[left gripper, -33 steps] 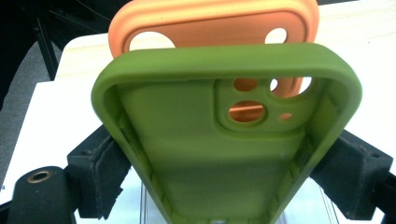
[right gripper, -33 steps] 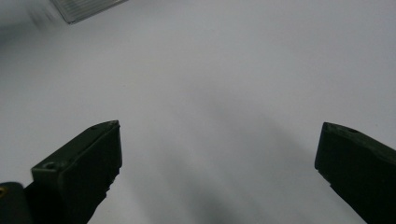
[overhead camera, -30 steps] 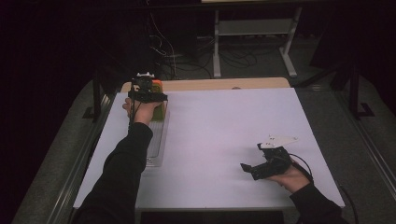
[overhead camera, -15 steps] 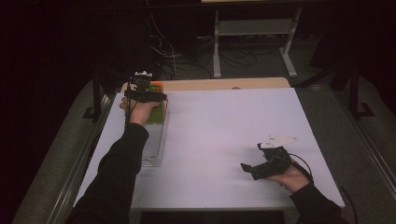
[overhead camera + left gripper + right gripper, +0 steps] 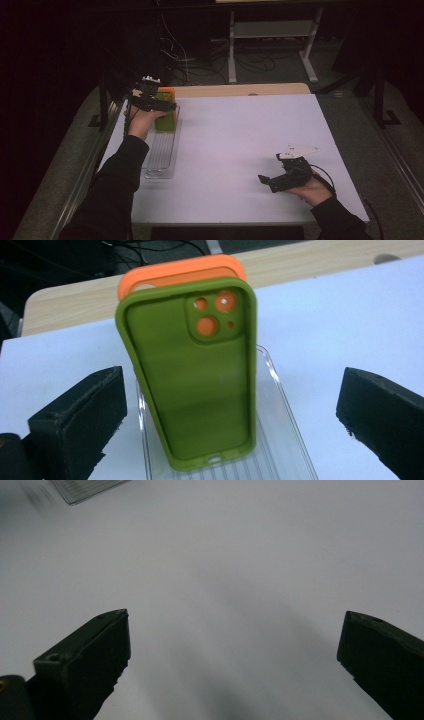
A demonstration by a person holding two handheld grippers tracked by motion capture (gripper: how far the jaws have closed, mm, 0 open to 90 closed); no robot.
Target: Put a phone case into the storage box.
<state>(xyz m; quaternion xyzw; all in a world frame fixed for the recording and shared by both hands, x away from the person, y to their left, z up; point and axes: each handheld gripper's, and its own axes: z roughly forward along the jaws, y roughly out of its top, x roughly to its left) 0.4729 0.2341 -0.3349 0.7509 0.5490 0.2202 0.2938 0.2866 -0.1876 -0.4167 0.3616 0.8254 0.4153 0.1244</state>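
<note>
1. Broadly, white table (image 5: pixel 240 135) spans the high view, with a bare wooden strip along its far edge.
2. Clear ribbed tray (image 5: pixel 161 155) lies lengthwise near the table's left edge; in the left gripper view its rim runs out from under the cases toward the camera.
3. Green phone case (image 5: pixel 195 375) stands upright at the far end of the tray, tilted slightly back, open inner side and camera cut-outs facing the left gripper. Its bottom edge rests on the tray ribs.
4. Orange phone case (image 5: pixel 180 272) stands directly behind the green one, touching it; just its top edge and one corner show above, plus orange through the green case's cut-outs.
5. Left gripper (image 5: pixel 167 106) held just in front of the cases. Jaws released, spread wide, having just finished opening; the green case sits between them in the left gripper view with clear gaps either side, no contact.
6. Right gripper (image 5: pixel 264 181) rests low over the near right part of the table, well apart from the tray. Jaws spread, nothing between them but bare table; a tray corner shows far off in the right gripper view.
</note>
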